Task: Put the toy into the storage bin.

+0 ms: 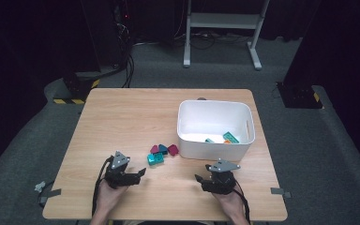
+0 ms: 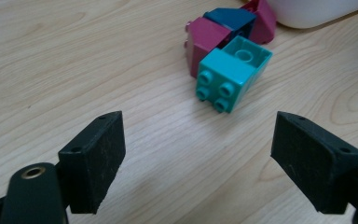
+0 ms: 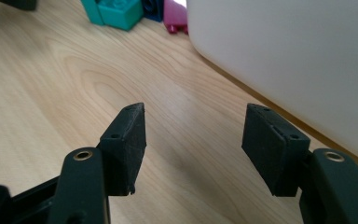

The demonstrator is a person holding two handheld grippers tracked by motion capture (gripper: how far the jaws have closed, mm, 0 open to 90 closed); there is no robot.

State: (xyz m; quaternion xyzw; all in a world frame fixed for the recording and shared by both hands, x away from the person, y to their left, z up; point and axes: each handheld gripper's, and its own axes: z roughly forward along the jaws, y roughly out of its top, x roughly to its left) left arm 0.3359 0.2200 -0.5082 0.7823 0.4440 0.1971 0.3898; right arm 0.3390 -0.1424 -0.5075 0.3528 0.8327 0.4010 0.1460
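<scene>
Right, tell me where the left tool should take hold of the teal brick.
Probably across the two flat side walls of the teal brick, coming from the near side where the open left tool already faces it. It lies tipped, studs toward the tool; the dark red brick crowds its far left side, so stay near the studded end.

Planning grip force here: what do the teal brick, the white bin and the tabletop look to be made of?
Teal brick: likely hard moulded plastic, smooth with a slight sheen, crisp studs. White bin: probably plastic too, smooth, rounded corners. Tabletop: light wood grain, matt, possibly laminate.
</scene>
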